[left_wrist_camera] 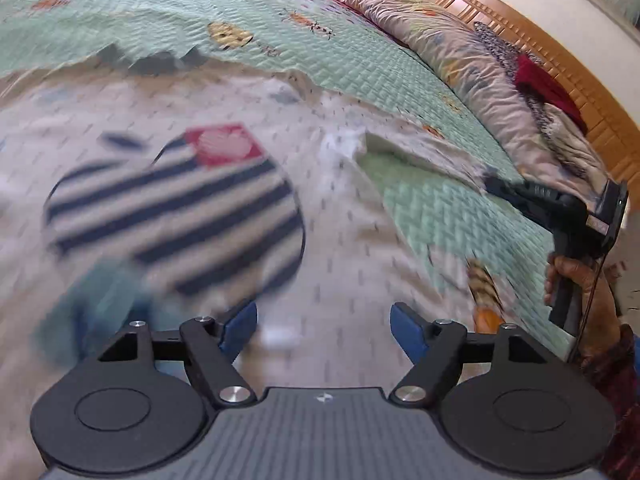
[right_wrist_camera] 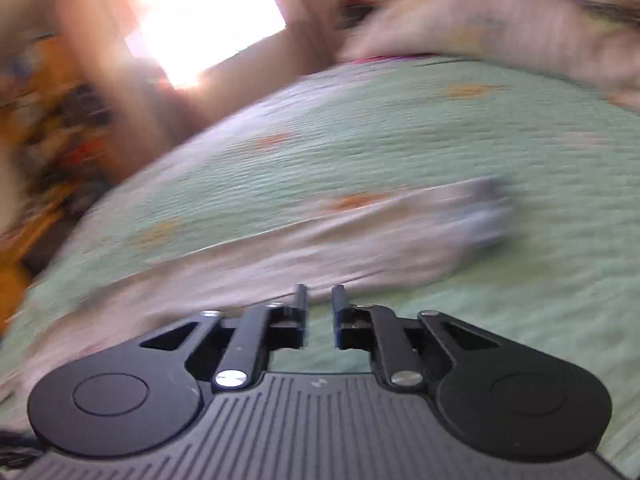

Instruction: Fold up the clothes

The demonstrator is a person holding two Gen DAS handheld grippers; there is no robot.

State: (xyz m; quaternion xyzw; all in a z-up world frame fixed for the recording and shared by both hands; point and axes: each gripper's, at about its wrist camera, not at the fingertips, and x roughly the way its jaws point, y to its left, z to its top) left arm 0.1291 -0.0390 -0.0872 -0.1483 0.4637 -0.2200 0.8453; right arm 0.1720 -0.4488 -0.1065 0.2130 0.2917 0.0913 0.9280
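In the left wrist view the left tongs (left_wrist_camera: 324, 330) fill the bottom of the frame, their blue-padded fingers (left_wrist_camera: 240, 326) spread wide apart with nothing between them. Just beyond them, across the centre and left of the frame, lies the pale garment (left_wrist_camera: 312, 208), a light cloth with small dashes and a round navy-and-white striped patch (left_wrist_camera: 176, 212) topped by a red square; it is blurred, spread over the green quilt (left_wrist_camera: 248, 16) of the bed. At the right edge a hand (left_wrist_camera: 576, 280) holds the black handle of the right tongs (left_wrist_camera: 496, 188), their tip near the garment's right edge; contact cannot be told. Farther off, in the upper right, crumpled bedding (left_wrist_camera: 460, 52) lies heaped along a wooden headboard (left_wrist_camera: 520, 28).

In the right wrist view, heavily blurred, the right tongs (right_wrist_camera: 319, 300) at the bottom centre stand nearly closed, a narrow gap between the fingers and nothing visible in it. Just beyond them the pale garment (right_wrist_camera: 320, 236) crosses the quilt (right_wrist_camera: 400, 132). A bright window (right_wrist_camera: 200, 20) glares in the upper left.
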